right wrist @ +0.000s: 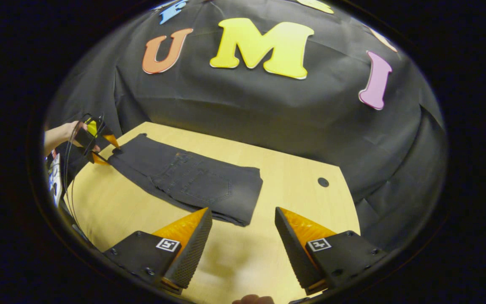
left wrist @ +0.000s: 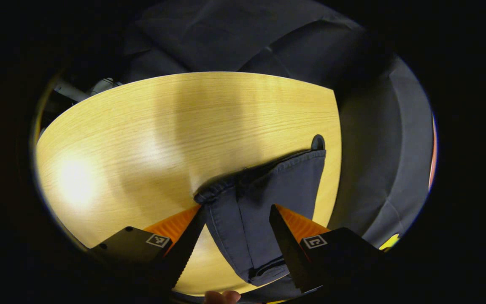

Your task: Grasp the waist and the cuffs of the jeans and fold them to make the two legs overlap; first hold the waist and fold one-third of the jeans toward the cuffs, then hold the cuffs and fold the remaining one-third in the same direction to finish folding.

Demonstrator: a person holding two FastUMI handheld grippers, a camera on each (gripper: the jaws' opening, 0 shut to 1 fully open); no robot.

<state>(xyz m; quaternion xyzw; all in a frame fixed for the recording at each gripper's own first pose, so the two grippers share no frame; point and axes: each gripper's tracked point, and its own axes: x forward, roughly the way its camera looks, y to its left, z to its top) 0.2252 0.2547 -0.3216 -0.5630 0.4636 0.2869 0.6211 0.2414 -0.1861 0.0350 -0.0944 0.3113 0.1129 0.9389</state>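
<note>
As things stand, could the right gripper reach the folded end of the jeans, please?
Probably yes: the right gripper hovers open just short of the jeans, with bare table between and nothing blocking.

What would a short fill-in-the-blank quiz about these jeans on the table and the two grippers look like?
1. The jeans lie on a ____ table.
2. The right gripper has its fingers ____, holding nothing.
3. The left gripper straddles the jeans' ____ end.
4. A small dark ____ sits in the tabletop beside the jeans.

Missing words: wooden; open; cuff; hole
</note>
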